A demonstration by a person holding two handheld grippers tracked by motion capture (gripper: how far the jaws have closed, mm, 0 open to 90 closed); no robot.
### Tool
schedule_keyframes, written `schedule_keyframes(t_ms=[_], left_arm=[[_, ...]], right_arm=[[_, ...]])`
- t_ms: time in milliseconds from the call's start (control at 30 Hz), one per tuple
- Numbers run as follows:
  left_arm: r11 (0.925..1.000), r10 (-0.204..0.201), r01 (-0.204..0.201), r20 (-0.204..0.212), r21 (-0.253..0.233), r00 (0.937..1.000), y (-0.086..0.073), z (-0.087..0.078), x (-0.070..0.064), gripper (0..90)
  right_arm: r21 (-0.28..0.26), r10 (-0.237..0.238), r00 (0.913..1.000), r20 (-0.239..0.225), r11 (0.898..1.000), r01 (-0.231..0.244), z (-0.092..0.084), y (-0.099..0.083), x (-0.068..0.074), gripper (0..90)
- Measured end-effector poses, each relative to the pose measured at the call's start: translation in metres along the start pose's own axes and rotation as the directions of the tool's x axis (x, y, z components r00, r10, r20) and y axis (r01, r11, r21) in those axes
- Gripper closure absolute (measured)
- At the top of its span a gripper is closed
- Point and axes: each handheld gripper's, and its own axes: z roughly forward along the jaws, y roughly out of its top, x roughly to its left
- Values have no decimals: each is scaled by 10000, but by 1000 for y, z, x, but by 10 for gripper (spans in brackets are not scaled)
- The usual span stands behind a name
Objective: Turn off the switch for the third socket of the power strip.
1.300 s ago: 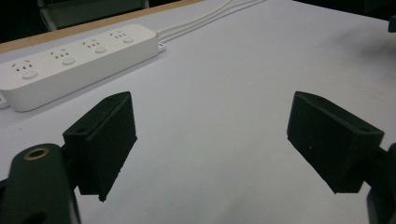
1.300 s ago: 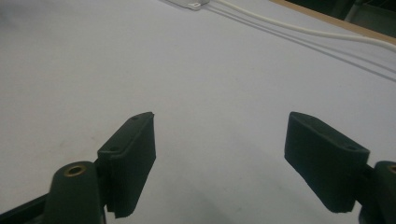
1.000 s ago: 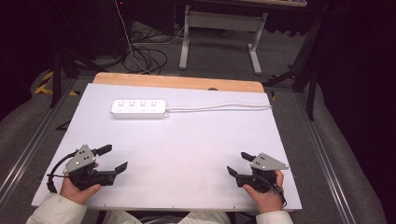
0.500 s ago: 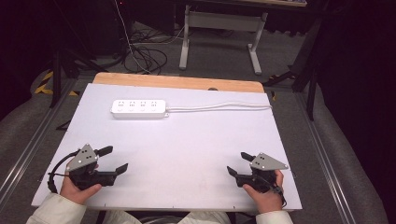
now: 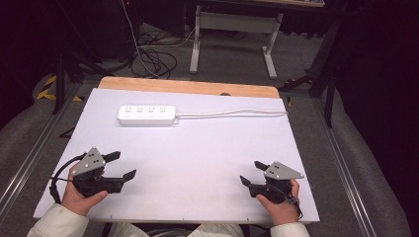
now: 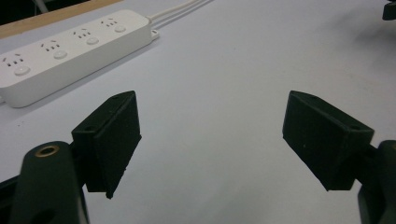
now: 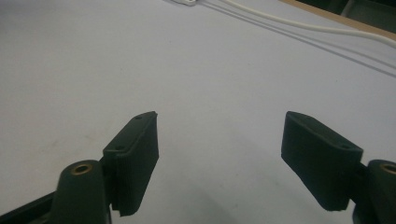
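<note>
Resting both hands at the near edge of the white table (image 5: 207, 163), I have nothing in hand yet. My left gripper (image 5: 120, 165) has its jaws spread wide and empty; my right gripper (image 5: 252, 173) is the same, parted with bare table between. The long white plastic four-socket power strip (image 5: 147, 115) lies flat toward the far side, well apart from both grippers and nearer my left, its white cable (image 5: 232, 114) trailing off to the right. I judge the work not begun: reaching and gripping the strip all remain.
</note>
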Motion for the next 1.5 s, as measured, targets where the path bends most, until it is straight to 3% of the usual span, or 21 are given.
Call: schedule_keyframes(t_ms=[400, 767, 1000, 1200, 1500], left_arm=[[9993, -368, 367, -85, -68, 9993, 23, -5, 16, 202], [9997, -40, 50, -379, 259, 9993, 43, -2, 24, 218], [9993, -139, 153, -421, 329, 9990, 57, 1, 32, 217], [9990, 36, -9, -594, 448, 9982, 65, 5, 36, 227], [9990, -222, 239, -463, 371, 9987, 74, 14, 43, 241]], right_arm=[[-13, 128, 9999, -18, 9999, -128, 0, 0, -1, 281], [-14, 154, 9999, -61, 9999, -154, 1, 0, 0, 281], [-16, 151, 9999, -69, 9999, -151, 1, -1, 0, 281], [-12, 149, 9999, -70, 9999, -149, 1, -1, -1, 280], [-15, -6, 9998, -219, 10000, 6, 1, -1, 0, 264]])
